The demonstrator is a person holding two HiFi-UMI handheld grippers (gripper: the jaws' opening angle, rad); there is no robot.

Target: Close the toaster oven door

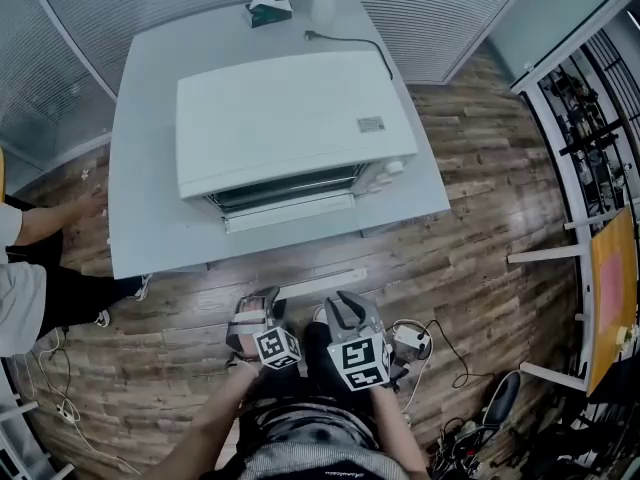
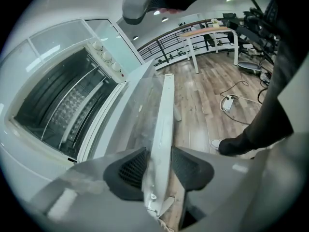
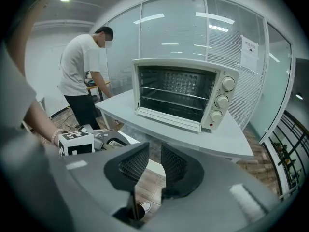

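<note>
Oven door (image 1: 320, 284) stood open, swung down and out from the oven (image 1: 290, 118), its glass reaching toward me. In the head view its white top edge lay past the front edge of the table (image 1: 150, 168), over the wood floor (image 1: 480, 198). The oven sat mid-table with its racks bare to view and three knobs (image 3: 221, 101) down its right side.

My left gripper (image 1: 262, 303) was at that white edge. In the left gripper view the edge ran straight between the fingers (image 2: 133, 166), which stood wide apart. One pad was close against the edge and the other clear of it, so I had no clamp on it.

My right gripper (image 1: 347, 306) was just beside the left, a little nearer me. Its fingers (image 3: 176, 166) were parted by a narrow gap and held nothing. The door's edge (image 3: 155, 168) showed beyond that gap, and my left gripper's marker cube (image 3: 76, 143) showed off to the side.

A person (image 1: 30, 268) in a white shirt stood at the table's left end. At the far end of the table sat a tissue box (image 1: 266, 10), and a black cord (image 1: 350, 40) trailed behind the oven.
</note>
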